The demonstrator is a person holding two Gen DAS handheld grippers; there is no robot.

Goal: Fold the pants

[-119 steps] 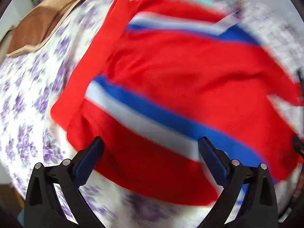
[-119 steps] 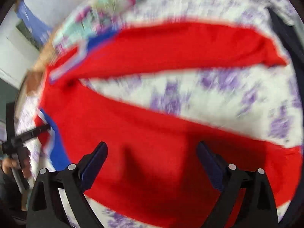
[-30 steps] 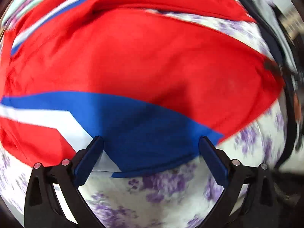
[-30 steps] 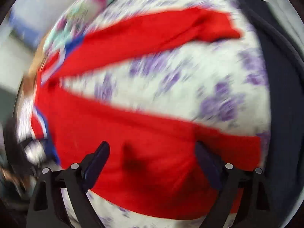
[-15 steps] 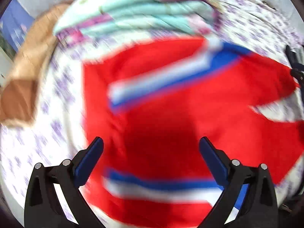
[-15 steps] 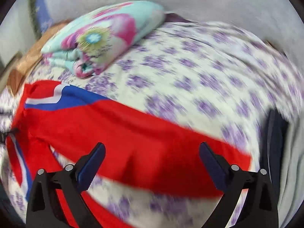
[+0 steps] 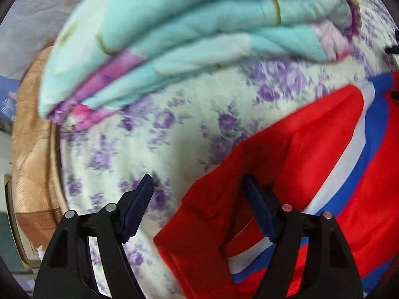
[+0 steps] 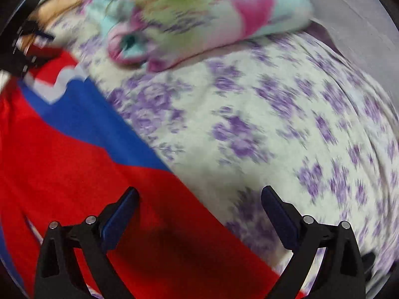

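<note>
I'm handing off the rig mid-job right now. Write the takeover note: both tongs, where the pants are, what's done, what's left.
Left tongs: closing over the pants' red edge; fabric between the jaws, pads not yet pressing.
Right tongs: wide open, holding nothing, over the pants' edge where red cloth meets the floral sheet.
Pants: lying spread on the bed, no tidy fold visible; folded blanket beyond them.
Done: nothing gripped yet.
Left: finish the left grip, grab with the right, then fold.

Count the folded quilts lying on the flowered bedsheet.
1. The folded turquoise-and-pink quilt lies at the far end of the bedsheet, beyond the red pants. Others may lie outside both views.
</note>
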